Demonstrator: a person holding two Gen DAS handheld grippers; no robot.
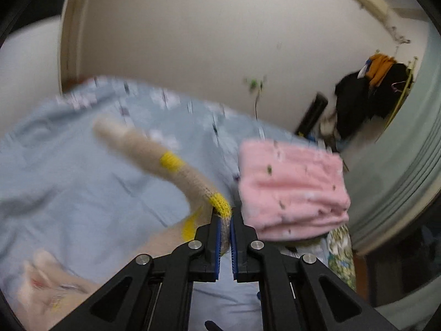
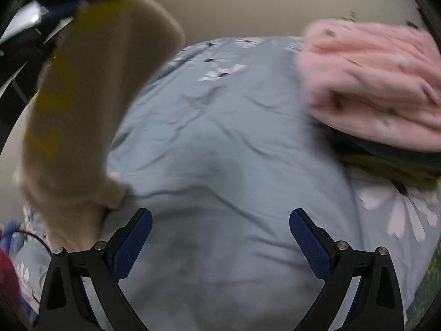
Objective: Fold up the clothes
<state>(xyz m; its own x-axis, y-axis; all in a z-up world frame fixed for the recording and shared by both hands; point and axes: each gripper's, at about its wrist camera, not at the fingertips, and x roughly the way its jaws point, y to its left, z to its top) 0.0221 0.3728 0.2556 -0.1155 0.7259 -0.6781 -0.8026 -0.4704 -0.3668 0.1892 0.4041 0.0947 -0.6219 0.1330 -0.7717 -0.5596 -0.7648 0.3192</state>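
Note:
My left gripper (image 1: 226,218) is shut on a beige knitted garment with yellow stripes (image 1: 179,171). Its sleeve swings up and to the left over the bed, blurred. In the right wrist view the same beige garment (image 2: 91,115) hangs at the left from the other gripper at the top left corner. My right gripper (image 2: 220,220) stands open above the light blue bedsheet (image 2: 220,143), with nothing between its blue pads. A folded pink fleece garment (image 1: 292,190) lies on the bed to the right; this pink garment (image 2: 374,82) fills the upper right in the right wrist view.
The floral blue bedsheet (image 1: 69,171) covers the bed. A pale wall stands behind it. Dark and orange clothes (image 1: 374,88) hang in the far right corner. Patterned cloth (image 1: 341,253) lies under the pink pile. A dark green item (image 2: 391,171) sticks out beneath the pink garment.

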